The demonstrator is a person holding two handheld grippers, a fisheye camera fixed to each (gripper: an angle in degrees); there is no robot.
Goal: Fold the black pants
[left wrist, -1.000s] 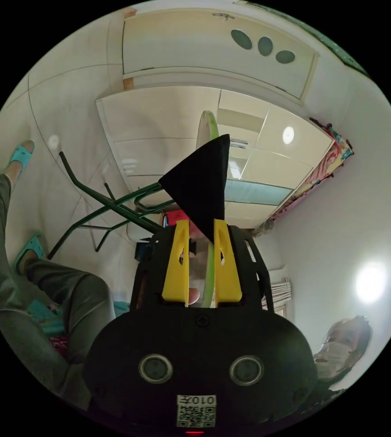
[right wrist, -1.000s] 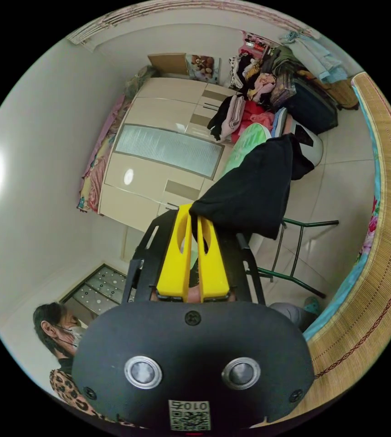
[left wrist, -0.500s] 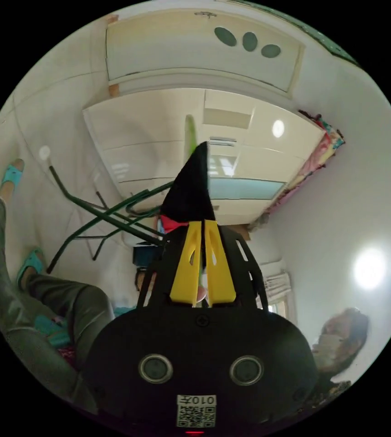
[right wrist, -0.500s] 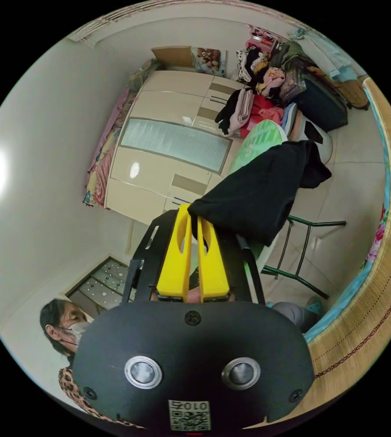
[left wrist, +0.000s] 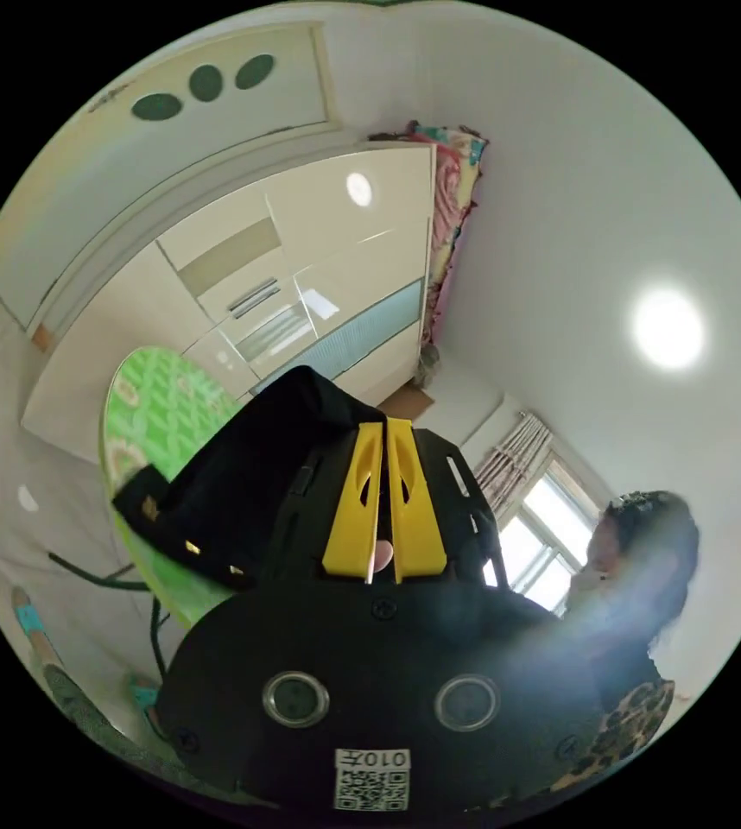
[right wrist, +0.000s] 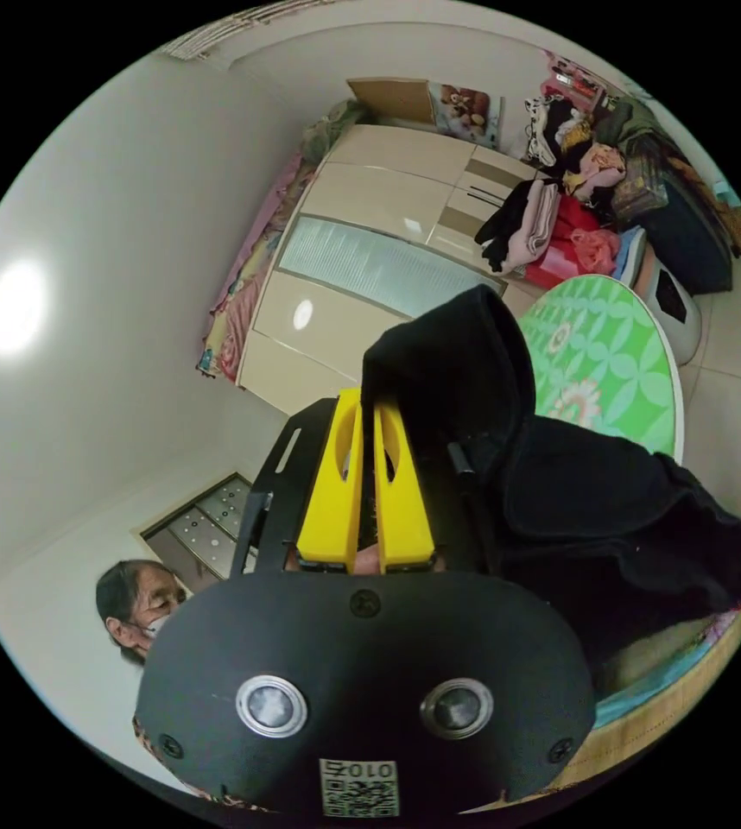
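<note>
The black pants [right wrist: 560,509] hang in the air, pinched at two places. In the right gripper view the right gripper [right wrist: 369,410] has its yellow fingers [right wrist: 336,492] drawn nearly together on a fold of the cloth, which humps up past the tips and spills down in a heavy bunch to one side, over the edge of the green patterned round worktop [right wrist: 612,363]. In the left gripper view the left gripper [left wrist: 385,432] likewise has its fingers [left wrist: 351,509] closed to a thin slit on the pants [left wrist: 250,484], and the cloth drapes away from the tips, its far end with small pale tabs lying across the worktop [left wrist: 150,406], whose dark green metal legs show below.

Behind the worktop stands a cream wardrobe [right wrist: 362,259] with a frosted sliding panel, its doors closed. Bedding in pink and floral prints is stacked on top of it, beside a cardboard box [right wrist: 388,91]. Next to the wardrobe lies a heap of clothes [right wrist: 552,199] in black, pink and red, with a dark suitcase [right wrist: 690,242] just beside it; what the suitcase holds I cannot tell. A white bin [right wrist: 673,302] sits near the worktop. The person [right wrist: 137,596] holding the grippers shows at the edge of each view.
</note>
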